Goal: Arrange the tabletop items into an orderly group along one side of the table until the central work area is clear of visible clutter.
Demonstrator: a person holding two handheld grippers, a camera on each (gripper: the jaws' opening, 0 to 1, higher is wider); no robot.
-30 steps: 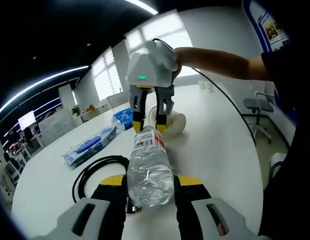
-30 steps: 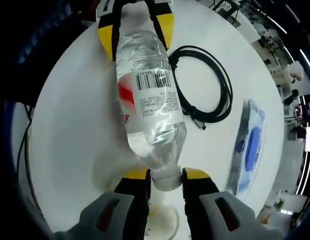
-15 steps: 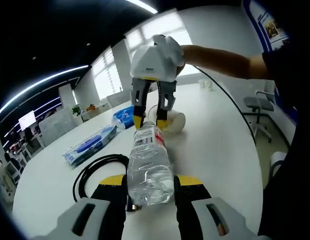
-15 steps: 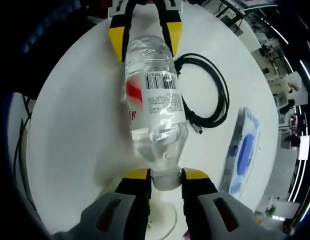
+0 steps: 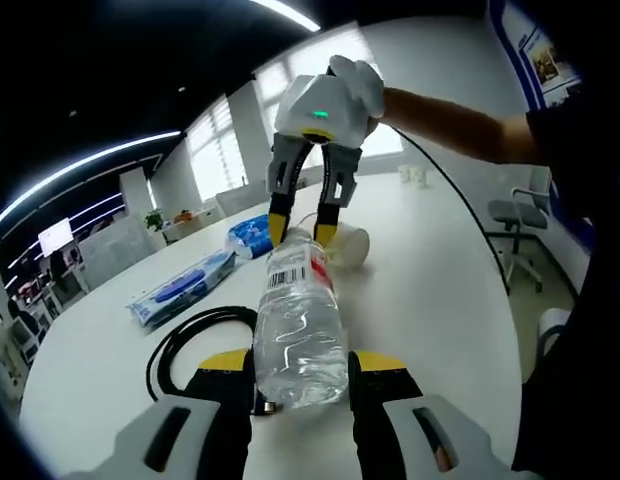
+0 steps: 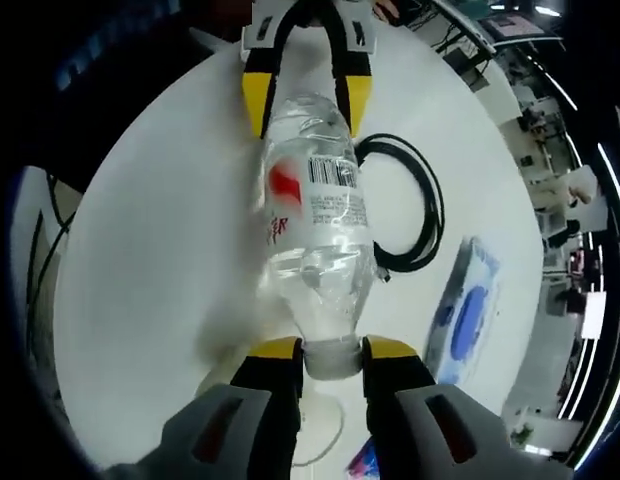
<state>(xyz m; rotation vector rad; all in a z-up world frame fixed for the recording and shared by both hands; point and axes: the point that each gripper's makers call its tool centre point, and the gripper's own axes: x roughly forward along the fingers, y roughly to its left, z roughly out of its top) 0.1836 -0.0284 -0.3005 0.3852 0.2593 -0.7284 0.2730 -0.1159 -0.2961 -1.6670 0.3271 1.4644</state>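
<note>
White round table (image 5: pixel 440 300) underneath, well below the held load. Clear water bottle (image 5: pixel 298 325) up in the air over the table's middle, lying roughly level, barcode label facing up in the left gripper view. Left gripper (image 5: pixel 300 372) clenched on the bottle's base end, yellow pads pressed to either side. Right gripper (image 6: pixel 330 350) clamped on the cap end, jaws tight at the neck, reaching in from a person's gloved hand (image 5: pixel 355 80). Blue-and-white flat packet (image 5: pixel 180 290) toward the far left edge of the table. Black coiled cable (image 5: pixel 185 340) flat on the table beside the packet, nearer the middle. Pale paper cup (image 5: pixel 348 245) tipped on its side beyond the bottle. Blue bag (image 5: pixel 248 235) near the far edge.
</note>
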